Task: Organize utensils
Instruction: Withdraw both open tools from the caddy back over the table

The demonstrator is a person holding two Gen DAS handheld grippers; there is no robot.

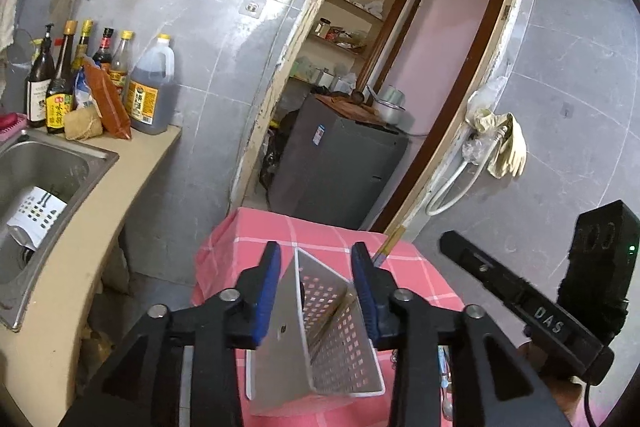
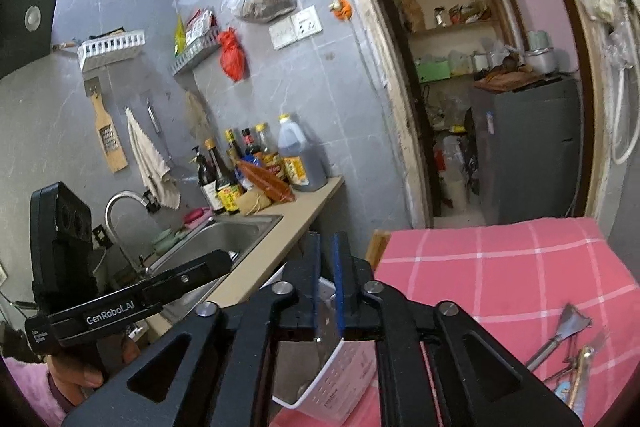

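The white perforated utensil holder [image 1: 320, 327] stands on the pink checked cloth [image 1: 320, 235], directly between the left gripper [image 1: 316, 291] fingers, which are released, pads clear of its walls. The right gripper [image 2: 328, 291] clenches the holder's rim. The loose utensils [image 2: 568, 347] lie right of that claw, handles toward it, so the right hand is nearer

Basket [image 1: 320, 327] on table [image 1: 248, 227] — utensils [image 2: 560, 347] perhaps beside.
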